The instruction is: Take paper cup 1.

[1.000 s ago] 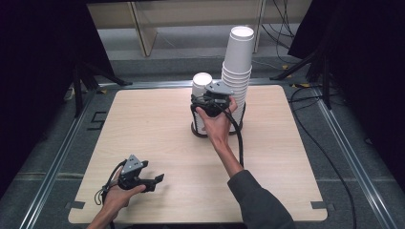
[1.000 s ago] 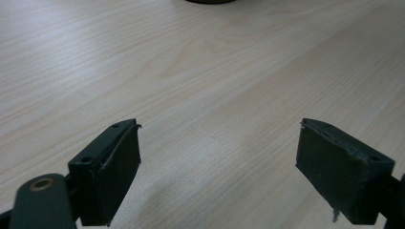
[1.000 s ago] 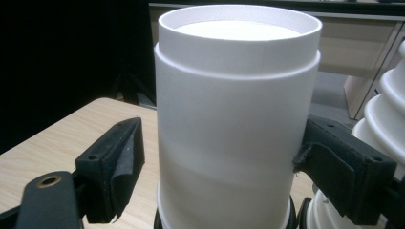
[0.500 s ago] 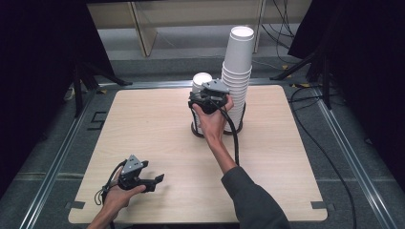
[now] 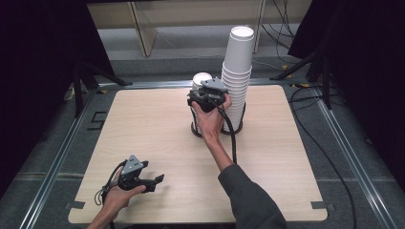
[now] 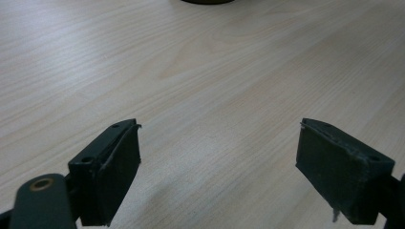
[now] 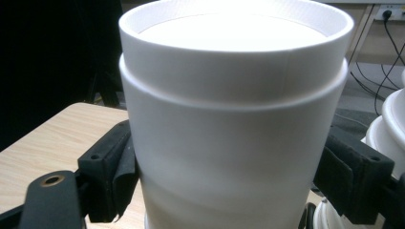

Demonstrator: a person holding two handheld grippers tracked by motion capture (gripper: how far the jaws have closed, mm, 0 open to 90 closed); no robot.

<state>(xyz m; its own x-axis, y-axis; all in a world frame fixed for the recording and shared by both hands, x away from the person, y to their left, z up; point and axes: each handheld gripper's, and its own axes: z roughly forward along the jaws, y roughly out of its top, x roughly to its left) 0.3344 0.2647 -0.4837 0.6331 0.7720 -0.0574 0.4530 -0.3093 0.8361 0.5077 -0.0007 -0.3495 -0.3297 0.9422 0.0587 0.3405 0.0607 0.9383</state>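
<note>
A white paper cup (image 7: 234,95) stands upright between the jaws of my right gripper (image 7: 234,181), and both pads press on its sides. From above, that cup (image 5: 201,79) is at the table's far middle, with the right gripper (image 5: 204,99) shut on it just left of a tall stack of white cups (image 5: 237,71). A dark ring holder (image 5: 195,131) is visible under the held cup. My left gripper (image 5: 158,181) rests low near the table's front left, and its jaws (image 6: 219,157) stand apart over bare wood.
The light wooden table (image 5: 143,119) has rounded corners and a metal frame around it. A black cable (image 5: 232,138) trails from the right gripper along the forearm. Shelving and loose cables sit behind the table's far edge.
The right hand has shifted very slightly to the left at the cup. The left gripper has not moved.
</note>
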